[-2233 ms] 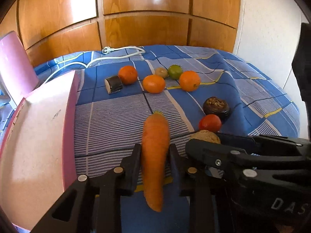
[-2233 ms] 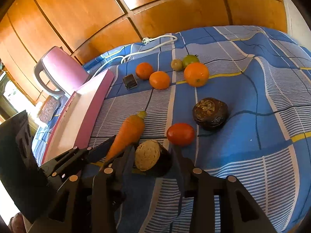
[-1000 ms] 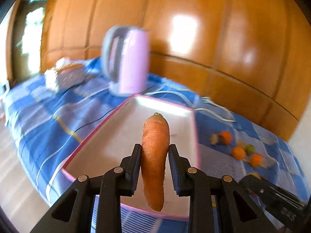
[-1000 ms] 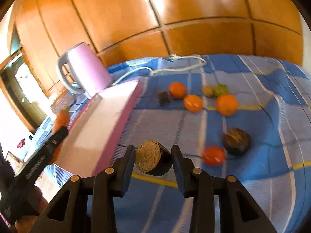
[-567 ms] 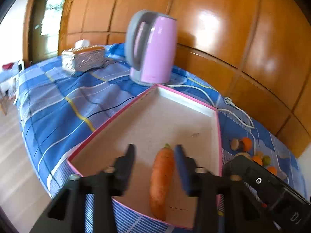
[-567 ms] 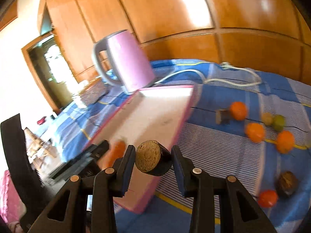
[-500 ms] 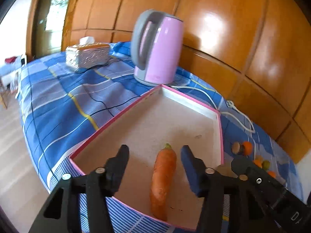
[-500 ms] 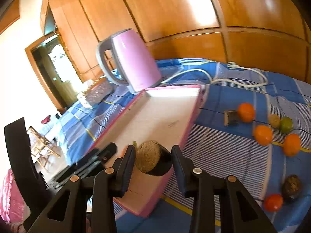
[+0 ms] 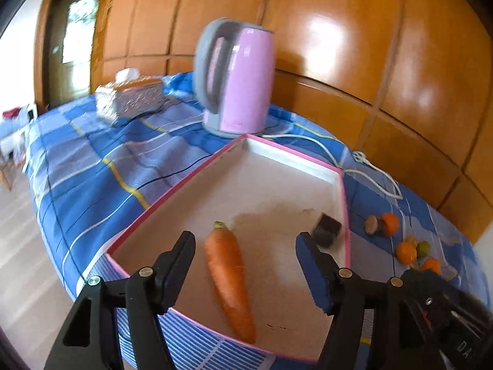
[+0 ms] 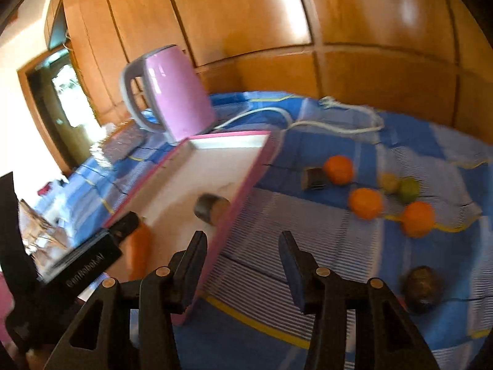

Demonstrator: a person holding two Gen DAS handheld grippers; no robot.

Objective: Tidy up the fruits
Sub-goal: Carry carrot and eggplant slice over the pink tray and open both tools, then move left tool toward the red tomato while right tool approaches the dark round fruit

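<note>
Orange carrot point(image 9: 230, 274) lies free between the left gripper's point(image 9: 245, 256) just-widened jaws.

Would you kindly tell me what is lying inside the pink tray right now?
Inside the pink tray lie a carrot and a dark cut piece. The left gripper's fingers cover part of the tray's near floor.

Both grippers black plastic: left gripper point(image 9: 245, 265) and right gripper point(image 10: 242, 260) with angular triangular-cutout fingers, brass screws, blue pads, white lettering.
</note>
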